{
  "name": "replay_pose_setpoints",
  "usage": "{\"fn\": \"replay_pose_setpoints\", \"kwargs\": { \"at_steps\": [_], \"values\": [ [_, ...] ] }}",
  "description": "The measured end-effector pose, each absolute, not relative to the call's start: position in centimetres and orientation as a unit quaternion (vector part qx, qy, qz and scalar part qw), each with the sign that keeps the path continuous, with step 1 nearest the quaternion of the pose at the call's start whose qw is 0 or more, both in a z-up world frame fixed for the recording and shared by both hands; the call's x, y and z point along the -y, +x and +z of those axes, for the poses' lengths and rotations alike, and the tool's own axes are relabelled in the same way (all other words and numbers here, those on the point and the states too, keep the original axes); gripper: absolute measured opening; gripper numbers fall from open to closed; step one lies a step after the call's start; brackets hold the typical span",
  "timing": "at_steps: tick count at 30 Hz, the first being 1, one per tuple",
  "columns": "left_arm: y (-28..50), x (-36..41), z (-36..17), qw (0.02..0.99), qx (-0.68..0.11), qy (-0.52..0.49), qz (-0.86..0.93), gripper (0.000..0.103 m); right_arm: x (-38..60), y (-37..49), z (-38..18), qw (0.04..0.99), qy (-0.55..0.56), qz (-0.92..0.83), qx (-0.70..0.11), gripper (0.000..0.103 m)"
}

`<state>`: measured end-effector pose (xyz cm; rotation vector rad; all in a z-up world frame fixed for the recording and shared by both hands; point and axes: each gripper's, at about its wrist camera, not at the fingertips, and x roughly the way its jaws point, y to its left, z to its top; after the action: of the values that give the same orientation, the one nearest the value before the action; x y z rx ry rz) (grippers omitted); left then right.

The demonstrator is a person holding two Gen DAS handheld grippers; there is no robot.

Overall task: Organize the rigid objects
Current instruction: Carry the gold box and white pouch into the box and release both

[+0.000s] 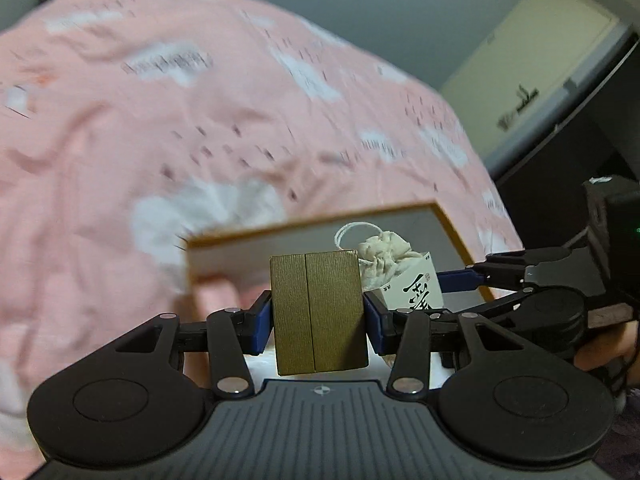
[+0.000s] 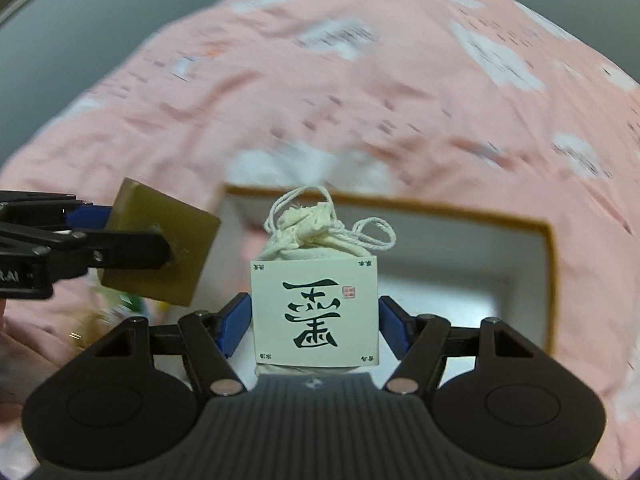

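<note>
Left wrist view: the left gripper (image 1: 319, 312) clamps a gold box (image 1: 319, 312) above a tray (image 1: 452, 226) on the bed (image 1: 160, 120). The right gripper (image 2: 314, 320) grips a cloth pouch (image 2: 314, 308) beside it. Carried this close together, box and pouch could collide, or either could drop onto the bed short of the tray.

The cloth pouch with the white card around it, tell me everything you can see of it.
The pouch is a small drawstring bag of off-white, coarse-looking cloth, gathered at the top with frayed edges and looped white cord. A white card band wraps its body, printed with a large dark character, a small red seal and tiny corner marks. It stands upright, clamped at its sides by the right gripper, above the open box.
</note>
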<state>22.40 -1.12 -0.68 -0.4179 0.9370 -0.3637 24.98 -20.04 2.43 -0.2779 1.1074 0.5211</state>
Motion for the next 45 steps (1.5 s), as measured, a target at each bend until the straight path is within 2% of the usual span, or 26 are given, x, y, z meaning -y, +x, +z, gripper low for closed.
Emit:
{"fn": "replay_pose_setpoints", "kwargs": {
  "at_steps": [11, 16, 23, 27, 28, 31, 34, 36, 38, 41, 45],
  "values": [
    [28.8, 6.3, -7.4, 0.814, -0.508, -0.215, -0.183, 0.052, 24.2, 29.0, -3.4, 0.792, -0.149, 0.173, -0.567, 0.068],
    [30.3, 7.1, -8.0, 0.817, -0.517, -0.203, -0.156, 0.052, 23.0, 29.9, -5.1, 0.782, -0.182, 0.174, -0.57, 0.068],
    [31.3, 8.8, -8.5, 0.824, -0.528, -0.16, -0.126, 0.052, 23.5, 31.8, -6.6, 0.78, -0.145, 0.162, -0.586, 0.068],
    [31.6, 8.8, -8.9, 0.818, -0.537, -0.168, -0.117, 0.052, 23.5, 32.2, -6.8, 0.782, -0.14, 0.165, -0.585, 0.068],
    [31.7, 8.9, -9.0, 0.816, -0.541, -0.171, -0.115, 0.053, 23.6, 32.2, -6.9, 0.782, -0.135, 0.166, -0.585, 0.068],
    [32.0, 8.7, -9.2, 0.808, -0.547, -0.178, -0.125, 0.064, 23.5, 32.5, -7.3, 0.781, -0.128, 0.171, -0.587, 0.068],
    [32.1, 8.5, -8.8, 0.809, -0.547, -0.173, -0.128, 0.064, 23.6, 32.6, -7.6, 0.781, -0.125, 0.171, -0.587, 0.068],
    [32.1, 8.2, -8.4, 0.808, -0.546, -0.176, -0.132, 0.064, 23.7, 32.5, -7.2, 0.785, -0.125, 0.176, -0.58, 0.072],
    [31.9, 7.8, -7.9, 0.808, -0.544, -0.177, -0.139, 0.062, 23.8, 32.4, -6.8, 0.784, -0.127, 0.184, -0.579, 0.076],
    [31.2, 7.3, -7.0, 0.812, -0.538, -0.167, -0.153, 0.053, 23.4, 31.7, -6.4, 0.773, -0.156, 0.202, -0.581, 0.076],
    [30.0, 6.3, -6.3, 0.818, -0.528, -0.164, -0.156, 0.049, 23.1, 30.3, -6.9, 0.747, -0.209, 0.222, -0.591, 0.074]
  ]
}}
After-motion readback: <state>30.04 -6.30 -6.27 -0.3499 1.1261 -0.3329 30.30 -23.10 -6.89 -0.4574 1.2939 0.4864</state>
